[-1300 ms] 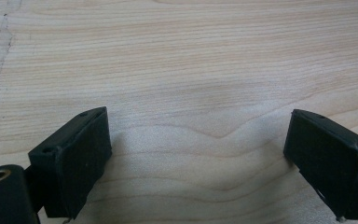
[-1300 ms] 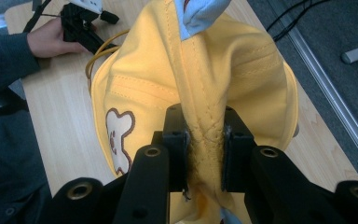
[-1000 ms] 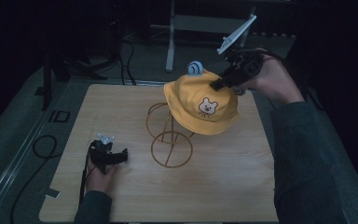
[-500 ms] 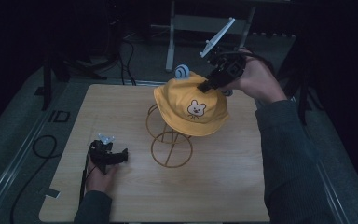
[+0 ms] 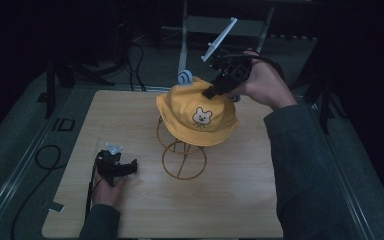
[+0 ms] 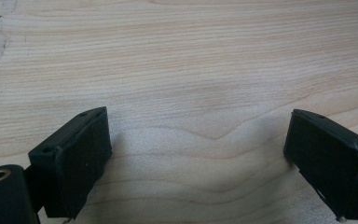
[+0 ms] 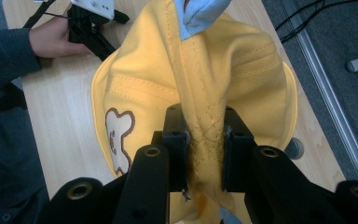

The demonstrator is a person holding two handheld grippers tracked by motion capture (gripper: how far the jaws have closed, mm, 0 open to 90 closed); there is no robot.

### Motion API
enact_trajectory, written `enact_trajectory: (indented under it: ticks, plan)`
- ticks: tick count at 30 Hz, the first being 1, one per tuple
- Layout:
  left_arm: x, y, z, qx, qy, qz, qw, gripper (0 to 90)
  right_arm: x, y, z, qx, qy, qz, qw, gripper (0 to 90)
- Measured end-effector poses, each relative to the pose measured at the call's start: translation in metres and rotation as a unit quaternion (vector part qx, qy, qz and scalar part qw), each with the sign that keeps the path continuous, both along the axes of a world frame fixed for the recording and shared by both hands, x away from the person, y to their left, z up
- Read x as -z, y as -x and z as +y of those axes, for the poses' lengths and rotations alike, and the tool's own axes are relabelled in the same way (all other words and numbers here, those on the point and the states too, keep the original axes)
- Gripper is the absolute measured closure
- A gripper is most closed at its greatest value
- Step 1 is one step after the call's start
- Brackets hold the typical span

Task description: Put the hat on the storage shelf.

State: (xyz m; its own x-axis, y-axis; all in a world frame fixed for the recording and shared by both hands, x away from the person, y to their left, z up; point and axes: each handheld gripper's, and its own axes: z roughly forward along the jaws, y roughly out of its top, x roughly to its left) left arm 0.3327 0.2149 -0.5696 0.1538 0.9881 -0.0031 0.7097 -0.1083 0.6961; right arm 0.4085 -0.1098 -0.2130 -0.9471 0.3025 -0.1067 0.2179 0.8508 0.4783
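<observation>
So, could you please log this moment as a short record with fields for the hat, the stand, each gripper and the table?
hat: yellow hat with a bear face, crown pinched in a fold, draped over the top of the stand
stand: orange wire stand, upright on the table, round base
right gripper: right gripper shut on the hat's crown fabric, above the stand
left gripper: left gripper open, nothing between the jaws, low over the table near its front left
table: wooden table, light grain
</observation>
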Motion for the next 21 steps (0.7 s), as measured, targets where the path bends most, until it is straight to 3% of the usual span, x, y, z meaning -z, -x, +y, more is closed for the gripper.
enact_trajectory:
  ticks: [9, 21]
  plan:
    - [0.0, 0.0, 0.0, 0.0, 0.0, 0.0, 1.0, 7.2, 0.002, 0.002, 0.02, -0.011, 0.014, 0.001, 0.9998, 75.7]
    - [0.0, 0.0, 0.0, 0.0, 0.0, 0.001, 1.0, 7.2, 0.017, 0.0, 0.047, -0.023, 0.06, 0.007, 0.9979, 74.8]
